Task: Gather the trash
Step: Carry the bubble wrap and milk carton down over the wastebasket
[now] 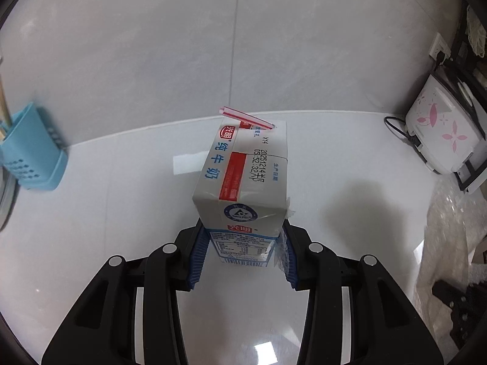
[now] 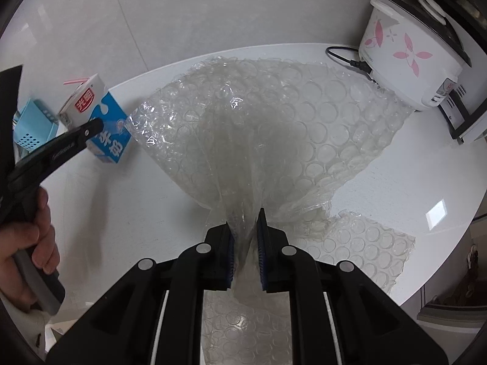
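Note:
My left gripper (image 1: 243, 243) is shut on a blue and white milk carton (image 1: 243, 179) with a pink straw (image 1: 246, 117) in its top, gripping its sides just above the white counter (image 1: 121, 213). The carton also shows in the right wrist view (image 2: 97, 118), tilted, with the left gripper's finger (image 2: 88, 129) across it. My right gripper (image 2: 245, 234) is shut on a bunched part of a large clear bubble wrap sheet (image 2: 274, 127), which fans out ahead over the counter and trails under the gripper.
A blue perforated utensil holder (image 1: 33, 149) stands at the far left by the grey wall. A white rice cooker with pink flowers (image 2: 408, 51) and its black cord (image 2: 347, 57) stand at the far right. The counter edge (image 2: 441, 258) curves at the right.

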A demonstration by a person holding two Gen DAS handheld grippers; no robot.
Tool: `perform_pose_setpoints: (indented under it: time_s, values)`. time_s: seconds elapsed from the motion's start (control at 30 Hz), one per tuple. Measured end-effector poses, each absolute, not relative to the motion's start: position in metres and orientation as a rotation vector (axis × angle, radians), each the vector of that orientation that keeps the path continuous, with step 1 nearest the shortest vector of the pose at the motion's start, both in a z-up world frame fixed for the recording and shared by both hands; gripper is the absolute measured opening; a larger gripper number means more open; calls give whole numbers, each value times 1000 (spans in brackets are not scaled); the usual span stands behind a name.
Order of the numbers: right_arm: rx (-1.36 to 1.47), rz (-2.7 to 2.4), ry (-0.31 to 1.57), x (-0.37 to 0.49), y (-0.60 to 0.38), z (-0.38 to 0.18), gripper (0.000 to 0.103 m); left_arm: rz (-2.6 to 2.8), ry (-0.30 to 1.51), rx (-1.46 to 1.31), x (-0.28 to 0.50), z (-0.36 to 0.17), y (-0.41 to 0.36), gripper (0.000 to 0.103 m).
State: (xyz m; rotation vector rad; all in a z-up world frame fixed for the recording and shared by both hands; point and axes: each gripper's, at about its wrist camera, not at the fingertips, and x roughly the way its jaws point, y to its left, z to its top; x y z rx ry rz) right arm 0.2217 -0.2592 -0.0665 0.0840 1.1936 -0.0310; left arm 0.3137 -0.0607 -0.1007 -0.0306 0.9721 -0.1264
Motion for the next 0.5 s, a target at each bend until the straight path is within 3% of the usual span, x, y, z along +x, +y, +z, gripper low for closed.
perform_pose_setpoints:
  time_s: [0.5]
  values:
    - [59, 62, 1136, 190, -244, -43, 11, -76, 990, -60, 227, -64, -36, 41]
